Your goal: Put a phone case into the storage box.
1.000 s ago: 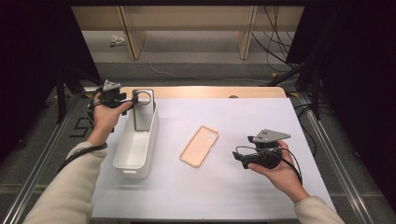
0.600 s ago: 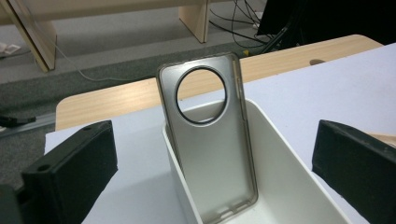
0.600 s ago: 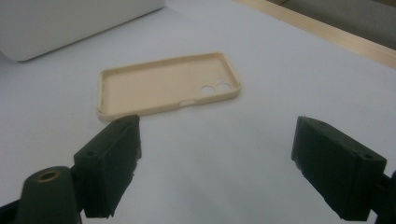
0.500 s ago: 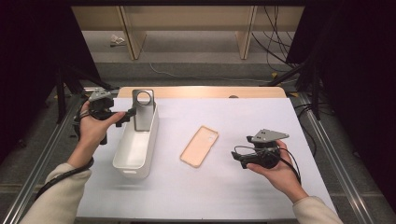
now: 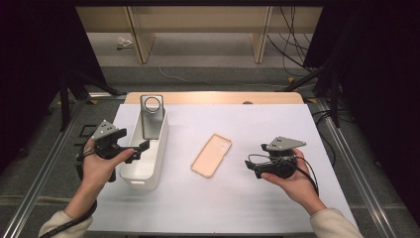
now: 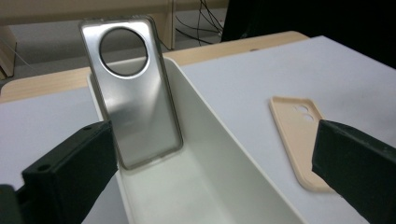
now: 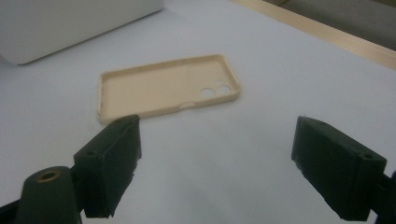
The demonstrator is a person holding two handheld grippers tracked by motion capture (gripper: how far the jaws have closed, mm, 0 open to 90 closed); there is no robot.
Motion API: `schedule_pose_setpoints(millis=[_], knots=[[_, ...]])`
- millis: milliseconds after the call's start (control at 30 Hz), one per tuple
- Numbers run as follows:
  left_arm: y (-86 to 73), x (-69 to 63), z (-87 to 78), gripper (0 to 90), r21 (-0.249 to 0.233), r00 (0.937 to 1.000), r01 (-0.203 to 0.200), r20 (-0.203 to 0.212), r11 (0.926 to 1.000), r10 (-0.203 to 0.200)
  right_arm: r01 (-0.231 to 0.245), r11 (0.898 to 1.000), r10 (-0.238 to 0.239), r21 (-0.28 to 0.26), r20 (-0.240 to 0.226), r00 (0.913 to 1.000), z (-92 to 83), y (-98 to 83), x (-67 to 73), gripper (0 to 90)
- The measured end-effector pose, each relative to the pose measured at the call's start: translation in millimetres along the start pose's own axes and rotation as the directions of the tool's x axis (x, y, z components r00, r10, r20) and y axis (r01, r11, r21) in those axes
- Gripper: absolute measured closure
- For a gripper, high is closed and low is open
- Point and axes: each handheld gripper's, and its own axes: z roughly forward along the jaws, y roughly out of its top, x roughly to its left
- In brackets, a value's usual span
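- Grey phone case point(image 6: 130, 93) leans upright at the far end of the white bin point(image 6: 224, 154), centre-left of the high view; its lower edge is cut off by the bin wall
- Left gripper point(image 5: 130, 151) just opened, jaws wide, empty
- Right gripper point(image 5: 251, 166) jaws wide, empty, near beige case point(image 7: 168, 88)

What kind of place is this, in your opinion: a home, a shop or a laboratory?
Probably a laboratory or recording workspace. A white-covered table stands inside a metal frame with dark curtains around it, loose cables lie on the floor behind, and a person holds a camera-bearing gripper in each hand.
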Motion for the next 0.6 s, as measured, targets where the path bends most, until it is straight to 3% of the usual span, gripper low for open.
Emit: schedule_pose_setpoints(millis=[333, 600], knots=[[-23.3, -25.7, -18.0, 0.0, -0.004, 0.9996, -0.026, 0.008, 0.9997, 0.026, -0.003, 1.000, 0.003, -0.015, -0.002, 1.0000, -1.3, 2.9, -0.9, 16.8], [-35.5, -38.7, -22.5, 0.0, -0.003, 0.9957, -0.089, 0.026, 0.9960, 0.089, -0.003, 1.000, 0.003, -0.015, -0.014, 0.9999, 3.0, 5.2, -0.5, 16.8]])
